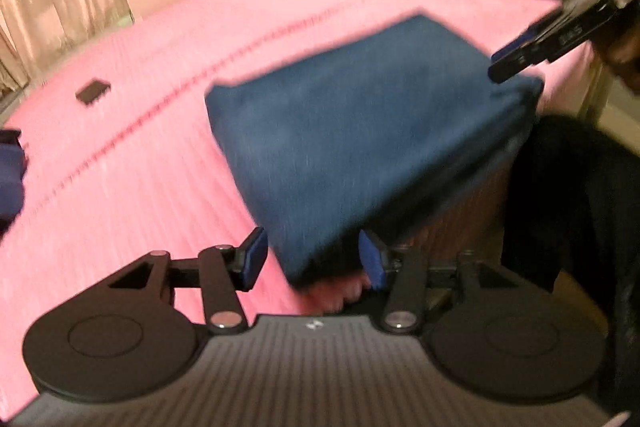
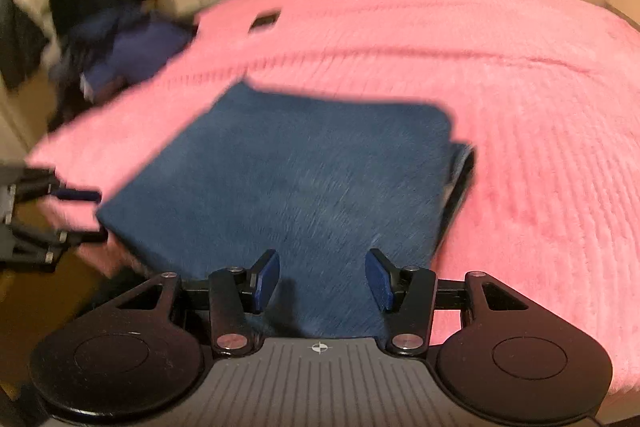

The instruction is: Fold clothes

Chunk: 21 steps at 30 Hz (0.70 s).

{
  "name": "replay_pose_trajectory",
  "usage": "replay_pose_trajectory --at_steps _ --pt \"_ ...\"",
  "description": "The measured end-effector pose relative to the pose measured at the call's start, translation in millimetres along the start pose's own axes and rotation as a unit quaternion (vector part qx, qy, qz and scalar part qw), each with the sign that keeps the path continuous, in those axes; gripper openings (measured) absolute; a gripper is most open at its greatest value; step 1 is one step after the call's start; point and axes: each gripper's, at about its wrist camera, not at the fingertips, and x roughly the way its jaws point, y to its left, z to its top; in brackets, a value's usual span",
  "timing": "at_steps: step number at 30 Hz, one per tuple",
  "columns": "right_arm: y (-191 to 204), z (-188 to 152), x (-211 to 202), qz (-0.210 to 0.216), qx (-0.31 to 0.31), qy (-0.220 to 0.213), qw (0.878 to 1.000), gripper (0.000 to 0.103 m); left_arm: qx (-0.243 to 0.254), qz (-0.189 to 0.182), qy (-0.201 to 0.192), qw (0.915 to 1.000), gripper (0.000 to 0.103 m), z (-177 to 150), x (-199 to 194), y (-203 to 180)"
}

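On fuzzy pink bedspread (image 2: 520,99), folded rectangular navy garment (image 2: 288,179), both tongs gaping.

Navy garment (image 1: 360,131), pink ribbed bedspread (image 1: 140,163)

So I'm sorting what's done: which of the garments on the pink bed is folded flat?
The dark blue garment beside both grippers; the purple-blue one lies bunched at the bed's edge.
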Motion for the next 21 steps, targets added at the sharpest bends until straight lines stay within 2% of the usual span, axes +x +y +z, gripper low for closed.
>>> replay_pose_trajectory --at_steps 3,5,8,10,12,14,16,20,21 --pt "-17 16 -4 -0.006 0.018 -0.029 0.999 0.051 0.012 -0.008 -0.026 0.9996 0.057 25 3 -9" --pt "-26 29 -1 -0.005 0.023 -0.041 0.999 0.051 0.016 -0.018 -0.022 0.9995 0.057 32 15 -16" --pt "-30 50 13 0.023 0.022 -0.055 0.998 0.051 0.020 -0.034 -0.009 0.9992 0.057 39 37 -27" --pt "-33 63 29 0.030 0.023 -0.051 0.998 0.051 0.022 -0.044 -0.001 0.9988 0.057 44 51 -34" --pt "-43 72 52 0.028 0.036 -0.021 0.999 0.051 0.025 -0.055 0.008 0.9982 0.058 48 66 -41" --pt "-57 76 71 0.031 0.044 -0.005 0.999 0.051 0.005 -0.058 0.008 0.9983 0.063 49 70 -40" --pt "-63 79 76 0.030 0.043 -0.011 0.999 0.051 -0.012 -0.059 0.012 0.9981 0.066 49 70 -35" --pt "-64 83 70 0.005 0.048 -0.014 0.999 0.052 -0.012 -0.050 0.009 0.9986 0.065 50 65 -37" --pt "-65 83 63 0.006 0.056 -0.017 0.998 0.055 -0.014 -0.048 0.007 0.9987 0.064 50 62 -36"
